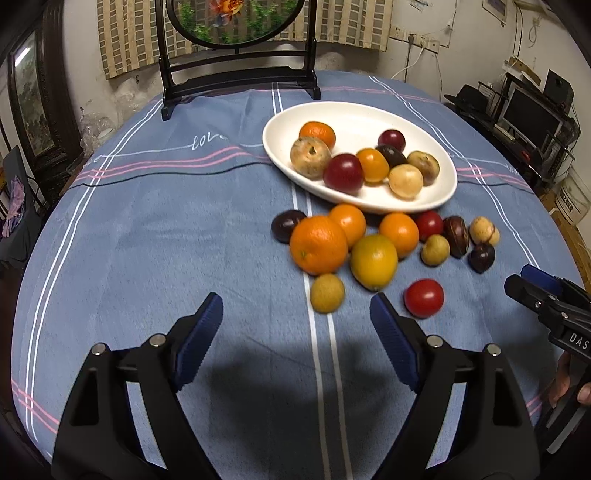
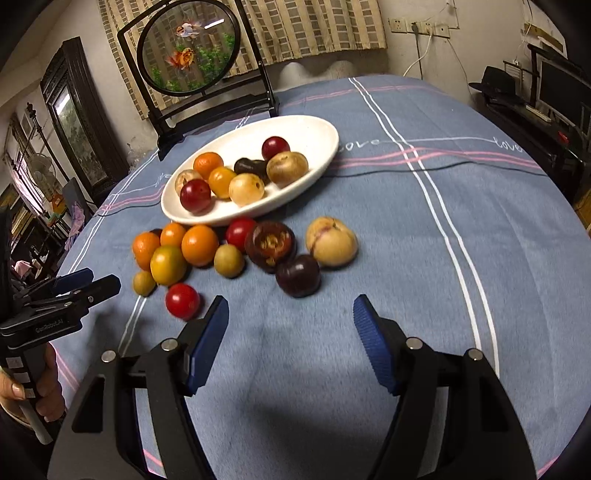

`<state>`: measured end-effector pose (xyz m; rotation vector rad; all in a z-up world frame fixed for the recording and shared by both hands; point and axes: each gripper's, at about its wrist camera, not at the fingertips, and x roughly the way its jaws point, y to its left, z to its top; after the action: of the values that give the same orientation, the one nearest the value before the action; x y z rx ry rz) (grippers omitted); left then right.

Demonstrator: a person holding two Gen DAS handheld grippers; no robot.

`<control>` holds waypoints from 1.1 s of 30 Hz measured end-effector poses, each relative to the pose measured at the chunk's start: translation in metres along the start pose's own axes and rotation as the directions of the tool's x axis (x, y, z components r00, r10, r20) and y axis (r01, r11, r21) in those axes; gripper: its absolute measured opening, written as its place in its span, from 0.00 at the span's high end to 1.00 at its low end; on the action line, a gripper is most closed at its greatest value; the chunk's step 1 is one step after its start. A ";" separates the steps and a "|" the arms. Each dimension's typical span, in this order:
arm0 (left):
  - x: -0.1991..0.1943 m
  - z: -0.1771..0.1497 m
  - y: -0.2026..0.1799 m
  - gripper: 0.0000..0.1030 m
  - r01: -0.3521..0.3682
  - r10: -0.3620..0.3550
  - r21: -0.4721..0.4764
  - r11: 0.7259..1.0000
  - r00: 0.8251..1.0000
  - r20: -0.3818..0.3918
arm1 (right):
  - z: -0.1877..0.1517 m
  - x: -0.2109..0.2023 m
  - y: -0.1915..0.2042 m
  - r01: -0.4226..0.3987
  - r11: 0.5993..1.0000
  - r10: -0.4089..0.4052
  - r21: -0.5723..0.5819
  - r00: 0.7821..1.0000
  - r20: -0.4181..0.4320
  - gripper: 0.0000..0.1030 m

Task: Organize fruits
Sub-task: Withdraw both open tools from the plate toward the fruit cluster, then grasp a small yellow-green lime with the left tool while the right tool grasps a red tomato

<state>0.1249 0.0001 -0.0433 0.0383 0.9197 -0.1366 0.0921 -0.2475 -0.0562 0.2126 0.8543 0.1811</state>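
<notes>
A white oval plate [image 1: 354, 118] [image 2: 317, 136] holds several fruits: oranges, red and dark plums, tan round ones. In front of it a loose heap lies on the blue cloth: a big orange [image 1: 318, 245], a yellow-green citrus [image 1: 373, 261], a small tan fruit [image 1: 327, 293], a red tomato [image 1: 424, 297] [image 2: 182, 301], a dark plum [image 2: 297, 275] and a cracked tan fruit [image 2: 331, 241]. My left gripper [image 1: 296, 306] stands open just short of the small tan fruit, nothing between its pads. My right gripper [image 2: 290, 308] is open too, empty, a little short of the dark plum.
A dark wooden stand with a round goldfish panel [image 1: 236, 22] [image 2: 189, 51] rises at the table's far edge behind the plate. The blue striped tablecloth [image 1: 166, 229] covers a round table. Shelves with a monitor [image 1: 532, 114] stand at the right.
</notes>
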 end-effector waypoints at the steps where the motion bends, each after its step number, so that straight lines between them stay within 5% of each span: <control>1: 0.001 -0.002 0.000 0.19 0.000 0.000 0.001 1.000 1.000 -0.004 | -0.001 0.000 0.000 0.000 1.000 0.000 -0.001 1.000 -0.001 0.32; 20: 0.032 -0.010 -0.013 0.21 -0.010 0.013 0.043 0.999 0.998 -0.062 | -0.012 0.003 0.009 -0.012 0.998 0.011 -0.058 1.000 -0.028 0.32; 28: 0.041 -0.003 -0.016 0.77 0.033 -0.029 0.045 0.998 0.996 -0.080 | -0.011 0.011 0.017 -0.028 0.997 0.024 -0.073 0.999 -0.049 0.32; 33: 0.038 -0.005 -0.016 0.77 0.039 -0.035 0.051 0.998 0.997 -0.075 | -0.009 0.019 0.043 -0.050 0.987 0.041 -0.155 0.997 -0.060 0.31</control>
<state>0.1412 -0.0187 -0.0762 0.0752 0.9908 -0.1948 0.0947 -0.2006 -0.0643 0.0804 0.8874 0.2971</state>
